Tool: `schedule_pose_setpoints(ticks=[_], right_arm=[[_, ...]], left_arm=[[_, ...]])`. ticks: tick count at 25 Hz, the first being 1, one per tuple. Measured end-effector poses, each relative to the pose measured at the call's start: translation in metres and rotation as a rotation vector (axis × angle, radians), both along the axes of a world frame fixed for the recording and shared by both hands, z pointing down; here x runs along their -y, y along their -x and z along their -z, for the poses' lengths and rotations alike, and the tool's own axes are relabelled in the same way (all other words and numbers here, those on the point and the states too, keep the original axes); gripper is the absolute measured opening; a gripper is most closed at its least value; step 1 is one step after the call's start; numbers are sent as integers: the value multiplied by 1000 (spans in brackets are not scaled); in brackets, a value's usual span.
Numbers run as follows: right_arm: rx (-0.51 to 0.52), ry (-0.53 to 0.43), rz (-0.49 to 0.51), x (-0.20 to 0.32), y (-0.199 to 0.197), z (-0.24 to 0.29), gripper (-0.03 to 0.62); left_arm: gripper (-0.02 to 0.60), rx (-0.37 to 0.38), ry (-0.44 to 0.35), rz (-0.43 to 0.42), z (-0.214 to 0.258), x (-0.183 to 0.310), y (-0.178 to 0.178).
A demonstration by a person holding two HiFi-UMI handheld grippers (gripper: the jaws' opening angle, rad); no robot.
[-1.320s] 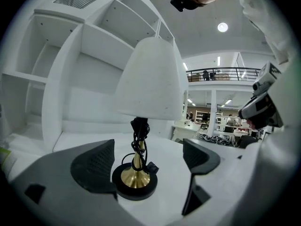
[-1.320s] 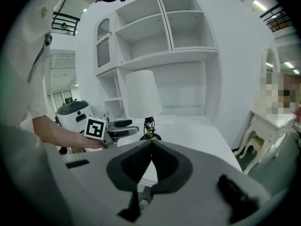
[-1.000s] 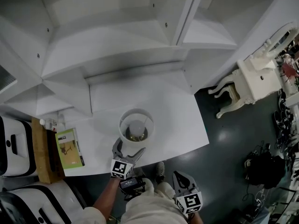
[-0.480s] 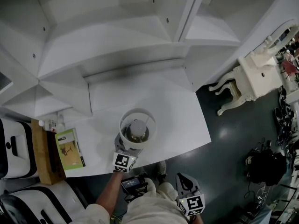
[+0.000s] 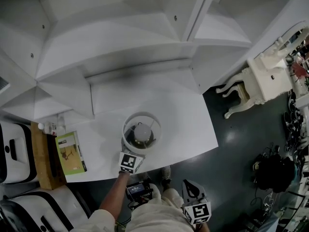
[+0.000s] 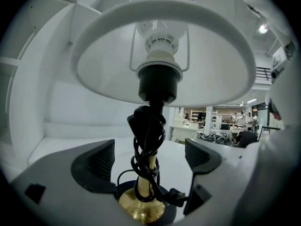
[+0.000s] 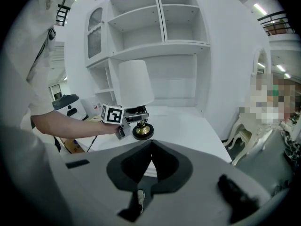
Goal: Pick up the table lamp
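Backing the scene is a white shelf unit [image 5: 120,28], with the worktop [image 5: 183,115] at its 6 o'clock. On the worktop the lamp [image 5: 140,131] stands upright, near the 6 o'clock edge. Change over the last second: the left claw [image 6: 150,159] came in from the lamp's 7 o'clock. It was short of the shade [image 6: 221,74] and is now under it. Its jaws are wide, either side of the brass stem [image 6: 149,175], touching nothing. The cord [image 6: 146,135] wound on the stem sits between them. Approach looks done; the squeeze is likely next. The right claw [image 7: 150,147] is at 5 o'clock off the worktop, jaws together, empty, barely shifted. Risk: the jaws may bite cord rather than stem and slip.
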State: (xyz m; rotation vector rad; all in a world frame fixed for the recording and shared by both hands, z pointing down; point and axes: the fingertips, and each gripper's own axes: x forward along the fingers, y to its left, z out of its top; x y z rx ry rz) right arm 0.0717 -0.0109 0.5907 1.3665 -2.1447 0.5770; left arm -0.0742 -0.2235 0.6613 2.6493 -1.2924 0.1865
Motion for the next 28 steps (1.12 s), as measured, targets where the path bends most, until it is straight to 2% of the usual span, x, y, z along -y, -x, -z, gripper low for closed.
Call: schedule_pose_setpoints(ticks=[5,14,16,18,20,28], right_arm=[[-2,2,7,3,-1,-2,12],[-8,16,-3,1,-8,-5,12],[-10,19,-3,1,-9,-6,12],[-13,22,-4,0,-9,-6,12],[-15,27,-6,-2,-10,-7,12],[-17,32,-5,-1,-8,-10,12]], left_arm=[[468,25,-15,7,-3,3,-5],[447,21,-11,25,-9,10,-5],[393,27,-11,37,-9,11,-4],[219,31,-16,60,-7,11,-1],[186,24,-14,71,-6,12,1],[166,43,-23,71,-7,15,1]])
